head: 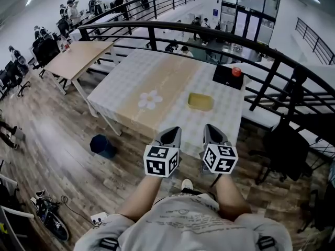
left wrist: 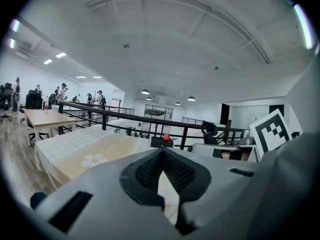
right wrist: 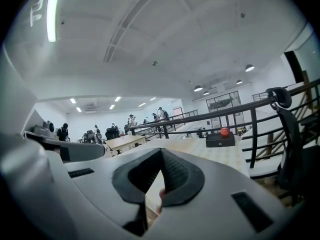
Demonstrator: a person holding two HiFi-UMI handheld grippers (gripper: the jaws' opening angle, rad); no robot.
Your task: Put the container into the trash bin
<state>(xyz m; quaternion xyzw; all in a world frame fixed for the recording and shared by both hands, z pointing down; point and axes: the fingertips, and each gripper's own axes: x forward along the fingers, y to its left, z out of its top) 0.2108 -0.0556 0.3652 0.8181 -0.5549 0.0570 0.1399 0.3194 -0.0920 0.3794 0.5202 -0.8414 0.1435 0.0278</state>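
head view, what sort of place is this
Likely an open-plan office or lab on a mezzanine: a black railing curves round the wood floor, with desks, a black office chair and people at the far left.

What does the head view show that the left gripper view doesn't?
Only the head view: the yellow container lying on the table, and the person's grey shirt. Only the left gripper view: the dark mesh pads inside the shut left gripper. Both: the table's flower print and the black box with a red button.
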